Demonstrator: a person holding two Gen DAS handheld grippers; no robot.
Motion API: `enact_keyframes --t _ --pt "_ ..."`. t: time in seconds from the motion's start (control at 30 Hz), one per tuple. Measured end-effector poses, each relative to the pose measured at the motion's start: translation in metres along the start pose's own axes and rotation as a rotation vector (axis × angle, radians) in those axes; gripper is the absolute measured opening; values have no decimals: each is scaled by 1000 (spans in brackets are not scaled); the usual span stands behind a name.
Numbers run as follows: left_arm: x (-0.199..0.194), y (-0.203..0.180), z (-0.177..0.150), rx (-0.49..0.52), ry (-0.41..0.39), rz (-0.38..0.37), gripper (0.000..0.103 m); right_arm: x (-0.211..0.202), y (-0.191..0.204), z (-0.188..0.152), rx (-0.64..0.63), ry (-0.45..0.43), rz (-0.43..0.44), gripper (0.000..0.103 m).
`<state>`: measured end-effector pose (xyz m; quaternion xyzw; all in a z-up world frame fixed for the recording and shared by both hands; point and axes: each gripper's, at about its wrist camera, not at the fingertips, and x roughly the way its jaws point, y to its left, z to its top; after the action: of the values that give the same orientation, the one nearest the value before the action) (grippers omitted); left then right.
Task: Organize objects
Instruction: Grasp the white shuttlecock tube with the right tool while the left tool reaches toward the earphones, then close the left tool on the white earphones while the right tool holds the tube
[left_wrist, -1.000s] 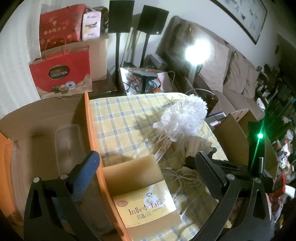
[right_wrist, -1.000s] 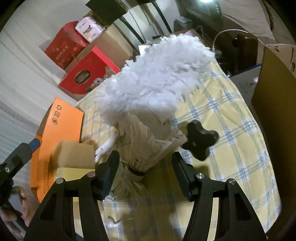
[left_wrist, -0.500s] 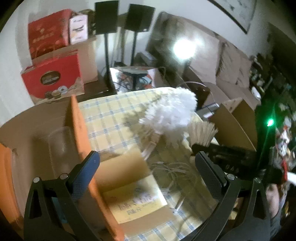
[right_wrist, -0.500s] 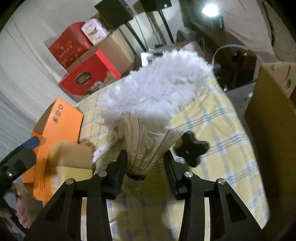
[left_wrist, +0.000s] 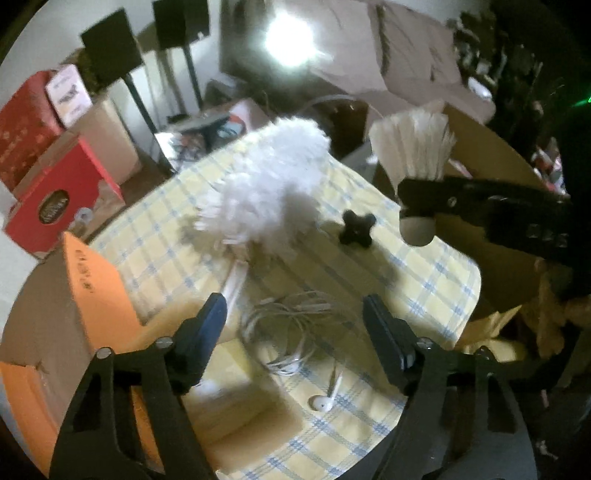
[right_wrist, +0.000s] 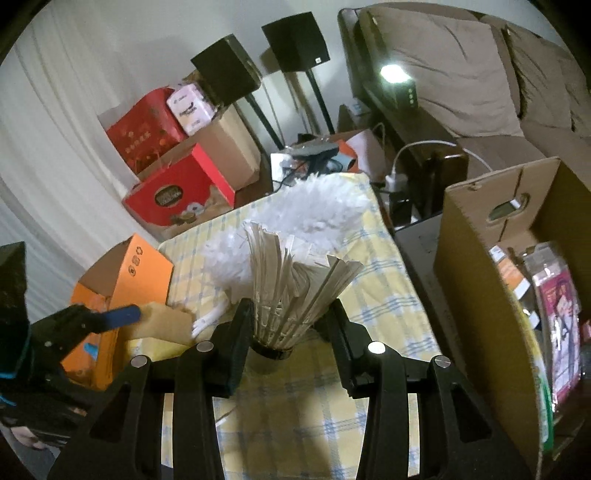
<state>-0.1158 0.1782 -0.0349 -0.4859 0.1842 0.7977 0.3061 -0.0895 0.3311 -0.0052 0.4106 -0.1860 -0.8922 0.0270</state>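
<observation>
My right gripper (right_wrist: 290, 317) is shut on a feather shuttlecock (right_wrist: 291, 288), gripping the base of its feathers and holding it up off the checked tablecloth (right_wrist: 373, 295). The left wrist view shows that shuttlecock (left_wrist: 413, 144) in the air at the right. My left gripper (left_wrist: 295, 317) hangs over a coil of white earphone cable (left_wrist: 288, 332); its jaws are closing and the pads do not touch the cable. A tan sponge (left_wrist: 236, 387) lies by the left finger. A white fluffy duster (left_wrist: 266, 192) and a black star knob (left_wrist: 356, 227) lie farther back.
An orange carton (left_wrist: 92, 280) stands open at the table's left edge. A brown cardboard box (right_wrist: 491, 280) with packets inside stands off the right edge. Red gift boxes (right_wrist: 177, 192), speaker stands and a sofa with a bright lamp fill the back.
My right gripper closed on the shuttlecock and lifted it off the table. My left gripper swung right, from the orange carton and sponge to above the earphone cable, and its jaws narrowed.
</observation>
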Motion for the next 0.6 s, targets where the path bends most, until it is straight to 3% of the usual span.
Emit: enact_keyframes --t 0.13,0.33,0.6 --pt "18 -9 7 51 78 20 53 -7 -4 -2 -5 -6 0 41" --pt "50 -29 10 178 217 103 45 -20 -15 -5 0 -26 -8 41" --pt "82 -50 4 307 348 225 45 -30 -33 -8 27 -45 -25 41"
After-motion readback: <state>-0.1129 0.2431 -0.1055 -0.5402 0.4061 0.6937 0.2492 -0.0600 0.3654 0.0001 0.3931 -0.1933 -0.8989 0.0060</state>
